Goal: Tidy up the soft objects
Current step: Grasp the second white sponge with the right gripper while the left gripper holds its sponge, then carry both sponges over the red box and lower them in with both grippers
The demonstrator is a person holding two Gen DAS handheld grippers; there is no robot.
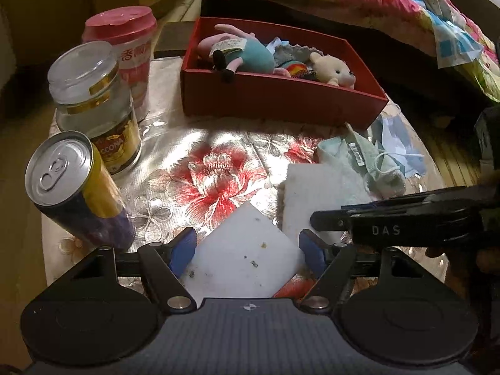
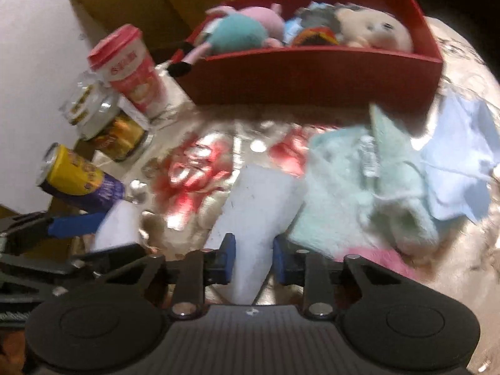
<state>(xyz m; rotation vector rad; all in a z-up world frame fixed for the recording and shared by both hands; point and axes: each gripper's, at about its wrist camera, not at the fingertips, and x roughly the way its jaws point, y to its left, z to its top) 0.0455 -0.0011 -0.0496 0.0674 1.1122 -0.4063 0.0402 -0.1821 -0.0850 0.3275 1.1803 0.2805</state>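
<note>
A red box (image 1: 281, 100) at the back of the table holds plush toys: a pink and teal one (image 1: 247, 54) and a cream bear (image 1: 334, 68). It also shows in the right wrist view (image 2: 312, 78). My left gripper (image 1: 247, 250) is shut on a white sponge (image 1: 247, 256), gripped by its corners. My right gripper (image 2: 253, 259) is shut on a second white sponge (image 2: 256, 212), which also shows in the left wrist view (image 1: 315, 193). A mint green cloth (image 2: 353, 193) and a blue face mask (image 2: 459, 162) lie to the right.
A yellow and purple can (image 1: 78, 187), a glass jar (image 1: 97, 106) and a pink lidded cup (image 1: 128, 50) stand at the table's left. A pink cloth (image 2: 381, 259) lies near my right gripper. A flowered quilt (image 1: 390, 3) is behind the table.
</note>
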